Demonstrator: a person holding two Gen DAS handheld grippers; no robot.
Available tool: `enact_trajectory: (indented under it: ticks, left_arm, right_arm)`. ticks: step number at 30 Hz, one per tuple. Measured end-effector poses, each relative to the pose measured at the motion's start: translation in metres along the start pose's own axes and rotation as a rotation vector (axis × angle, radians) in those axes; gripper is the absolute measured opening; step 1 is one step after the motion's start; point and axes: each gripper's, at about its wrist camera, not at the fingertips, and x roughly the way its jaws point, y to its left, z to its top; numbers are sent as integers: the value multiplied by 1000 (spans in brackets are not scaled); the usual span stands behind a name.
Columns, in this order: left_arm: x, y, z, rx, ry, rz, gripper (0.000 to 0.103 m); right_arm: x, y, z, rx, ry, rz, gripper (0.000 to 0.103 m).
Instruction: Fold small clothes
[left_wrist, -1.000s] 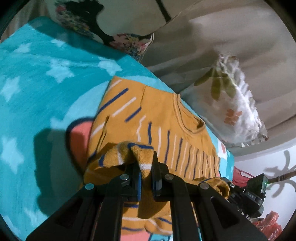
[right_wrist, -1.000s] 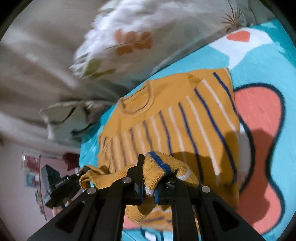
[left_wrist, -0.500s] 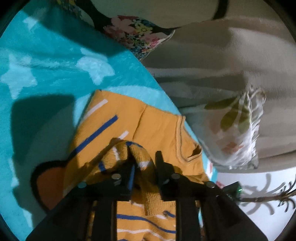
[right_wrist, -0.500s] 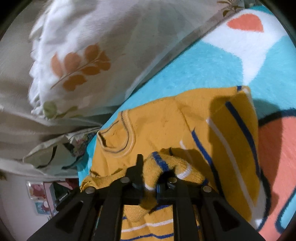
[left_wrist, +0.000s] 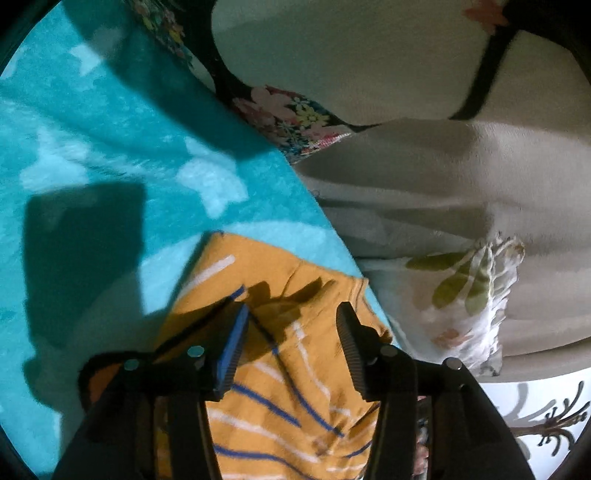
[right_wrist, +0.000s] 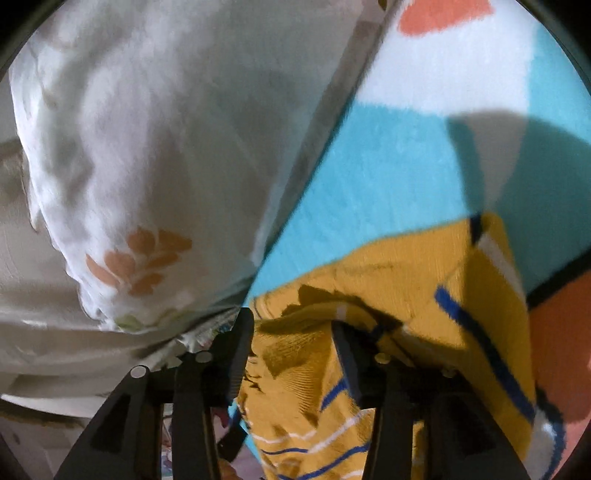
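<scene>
A small mustard-yellow knitted sweater with blue and white stripes (left_wrist: 280, 402) lies on a turquoise fleece blanket with pale star shapes (left_wrist: 122, 177), its bottom part doubled up over the chest. It sits directly under and ahead of both tools. Its neckline points away from the fingers toward a white fringed cushion printed with leaves (left_wrist: 476, 306), so its long axis runs roughly along the direction both grippers point.

The left gripper (left_wrist: 291, 328) has just been opening: its jaws stand apart, and the folded knit lies flat below them, with neither pad pressing on it. The right gripper (right_wrist: 291, 332) has likewise just been opening. Its jaws are apart over the sweater (right_wrist: 399, 295) near the collar side; a ridge of fabric rises between them, but it does not look pinched. Both hover close above the cloth, side by side, neither clearly nearer.

Judging from this, the fold is laid; any next fold would likely run across the width.
</scene>
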Motion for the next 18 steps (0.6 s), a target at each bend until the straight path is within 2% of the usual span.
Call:
enact_trajectory:
  ticks: [2,5,8,9,15,18]
  left_arm:
    - [-7,-3,-8,31,1,20,52]
    - [-20,-5,-22,102,-4,78,56]
    - [-37,-4,-39,181,-13,152,59]
    - [-42,-2,-44,202,-18,172,60]
    - [-70,22,-83,311,-42,312,62]
    - [-76,37,-103,329,-37,351,62]
  right_arm:
    - [-8,7,1,-28,-9,8,52]
    - [-30,16,-1,-91,-50,7,64]
    - [-61,20,-5,-156,-73,-25,65]
    - [-69,20,-8,-179,-73,-46,65]
    - [-127,-2,-68,-406,-32,-316,65]
    - [-134,-24,-102,-462,-5,-371,65]
